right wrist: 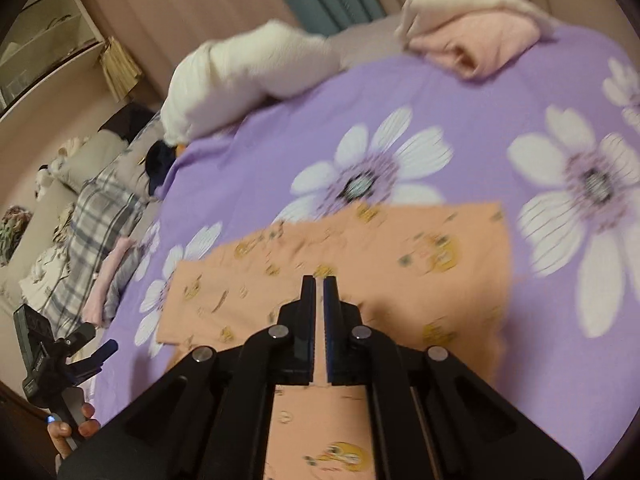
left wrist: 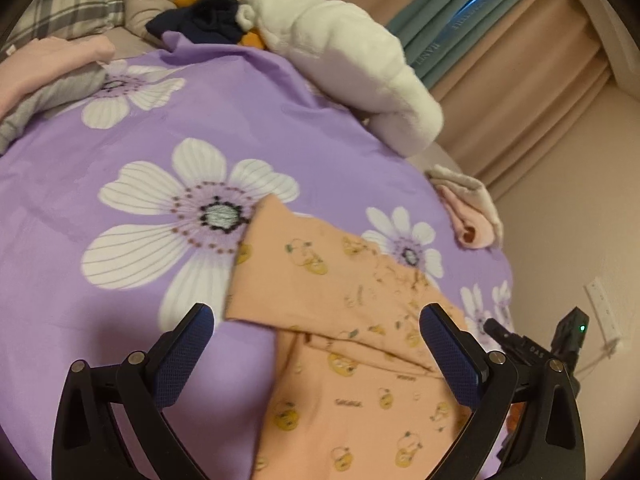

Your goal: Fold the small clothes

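Note:
A small peach garment with yellow duck prints [left wrist: 344, 344] lies partly folded on the purple flowered bedspread [left wrist: 120, 152]. My left gripper [left wrist: 316, 320] is open and empty, hovering above the garment's near part. In the right wrist view the same garment [right wrist: 400, 264] lies across the bedspread [right wrist: 500, 120]. My right gripper [right wrist: 319, 280] has its jaws nearly together, with peach cloth showing in the narrow gap. I cannot tell if it pinches the cloth. The right gripper also shows at the left wrist view's right edge [left wrist: 532, 352].
A white fluffy blanket [left wrist: 352, 56] lies at the bed's far edge. A folded pink and cream item [left wrist: 472, 216] sits at the right edge. Pink and grey clothes [left wrist: 48, 80] lie at the left, dark clothes [left wrist: 200, 16] at the back. Curtains [left wrist: 520, 60] hang beyond.

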Available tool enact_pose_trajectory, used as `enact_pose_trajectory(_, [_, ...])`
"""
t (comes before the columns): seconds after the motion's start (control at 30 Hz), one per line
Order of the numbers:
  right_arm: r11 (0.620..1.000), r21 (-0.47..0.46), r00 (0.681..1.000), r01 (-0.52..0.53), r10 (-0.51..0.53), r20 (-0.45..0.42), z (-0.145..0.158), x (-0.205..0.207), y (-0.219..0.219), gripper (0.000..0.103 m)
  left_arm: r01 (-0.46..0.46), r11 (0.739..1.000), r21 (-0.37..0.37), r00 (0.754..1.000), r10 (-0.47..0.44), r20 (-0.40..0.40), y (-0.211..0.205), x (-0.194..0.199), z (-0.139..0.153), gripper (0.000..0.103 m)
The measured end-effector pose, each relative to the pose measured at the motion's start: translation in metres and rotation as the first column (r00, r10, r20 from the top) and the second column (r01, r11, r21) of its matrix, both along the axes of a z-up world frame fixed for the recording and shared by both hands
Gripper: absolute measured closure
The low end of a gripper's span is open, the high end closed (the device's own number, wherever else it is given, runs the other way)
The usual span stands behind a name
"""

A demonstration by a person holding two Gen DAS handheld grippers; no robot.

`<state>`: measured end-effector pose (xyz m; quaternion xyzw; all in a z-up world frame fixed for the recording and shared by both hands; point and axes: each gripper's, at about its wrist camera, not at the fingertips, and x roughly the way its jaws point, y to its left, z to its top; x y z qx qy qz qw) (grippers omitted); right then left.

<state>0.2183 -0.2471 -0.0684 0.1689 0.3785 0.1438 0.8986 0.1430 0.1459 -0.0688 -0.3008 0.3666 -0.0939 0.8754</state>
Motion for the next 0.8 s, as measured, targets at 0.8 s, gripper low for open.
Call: enact_pose_trajectory(0.8, [0.998, 0.038, 0.996, -0.052, 0.054, -0.076, -0.028, 0.009, 0.024, 0.099, 0.013, 0.996, 0.091, 0.999, -0.009, -0.052, -0.008, 0.005, -0.005, 0.002])
